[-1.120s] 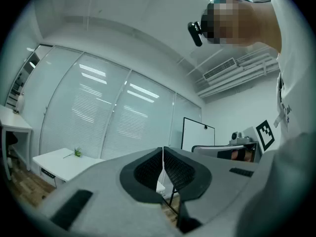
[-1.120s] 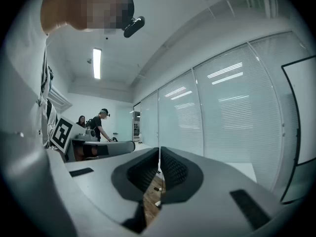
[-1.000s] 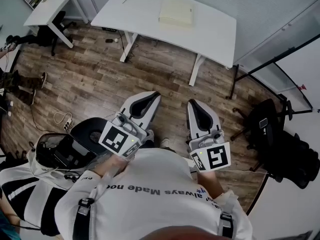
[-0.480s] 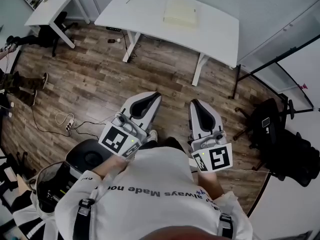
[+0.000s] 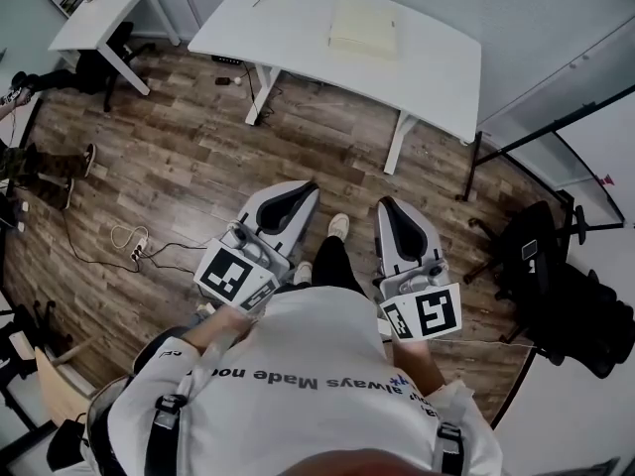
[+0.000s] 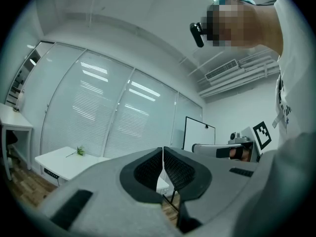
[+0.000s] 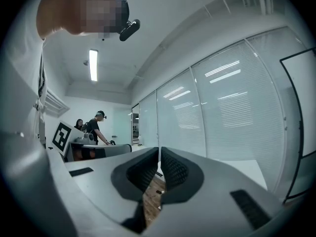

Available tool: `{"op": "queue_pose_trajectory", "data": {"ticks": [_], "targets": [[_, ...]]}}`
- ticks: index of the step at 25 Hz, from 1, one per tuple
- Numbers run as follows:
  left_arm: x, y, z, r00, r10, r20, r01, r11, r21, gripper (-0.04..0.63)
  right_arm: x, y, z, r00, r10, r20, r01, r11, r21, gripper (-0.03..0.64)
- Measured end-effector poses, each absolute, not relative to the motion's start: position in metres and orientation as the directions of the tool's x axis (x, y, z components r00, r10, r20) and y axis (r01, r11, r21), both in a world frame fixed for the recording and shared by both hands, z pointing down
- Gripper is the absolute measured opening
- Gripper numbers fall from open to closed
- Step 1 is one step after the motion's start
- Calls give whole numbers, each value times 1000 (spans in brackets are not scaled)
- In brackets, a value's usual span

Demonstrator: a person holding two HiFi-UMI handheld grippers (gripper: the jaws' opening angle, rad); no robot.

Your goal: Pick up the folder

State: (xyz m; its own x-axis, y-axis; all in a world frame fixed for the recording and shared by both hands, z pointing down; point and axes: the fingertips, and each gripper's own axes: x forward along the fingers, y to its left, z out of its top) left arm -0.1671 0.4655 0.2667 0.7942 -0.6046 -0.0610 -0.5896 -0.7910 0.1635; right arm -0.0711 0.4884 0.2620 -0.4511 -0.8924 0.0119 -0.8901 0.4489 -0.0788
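Observation:
A pale yellow folder (image 5: 363, 24) lies flat on the white table (image 5: 437, 62) at the top of the head view. Both grippers are held close to my body, well short of the table, over the wood floor. My left gripper (image 5: 306, 188) is shut with nothing between its jaws, and my right gripper (image 5: 385, 206) beside it is shut and empty too. In the left gripper view the left gripper (image 6: 163, 151) points level toward the white table (image 6: 59, 163). The right gripper (image 7: 160, 152) faces glass walls with blinds.
A second white desk (image 5: 99, 13) stands at the far left with a person's legs (image 5: 45, 162) near it. A cable and power strip (image 5: 134, 241) lie on the floor. A black office chair (image 5: 546, 266) stands at the right, and a black frame (image 5: 536, 132) next to the table.
I have stepped toward the table: the table and folder sit slightly lower in the head view, and the chair with the jacket by my left side has dropped out of view behind me.

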Motion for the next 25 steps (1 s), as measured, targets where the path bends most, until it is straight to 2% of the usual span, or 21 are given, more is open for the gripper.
{"op": "queue_pose_trajectory", "data": {"ticks": [25], "targets": [[-27,267,270,790,-611,-54,-597,-786,161,14,66,290,269,-484,-875,0,-871,482,-92,20]]}}
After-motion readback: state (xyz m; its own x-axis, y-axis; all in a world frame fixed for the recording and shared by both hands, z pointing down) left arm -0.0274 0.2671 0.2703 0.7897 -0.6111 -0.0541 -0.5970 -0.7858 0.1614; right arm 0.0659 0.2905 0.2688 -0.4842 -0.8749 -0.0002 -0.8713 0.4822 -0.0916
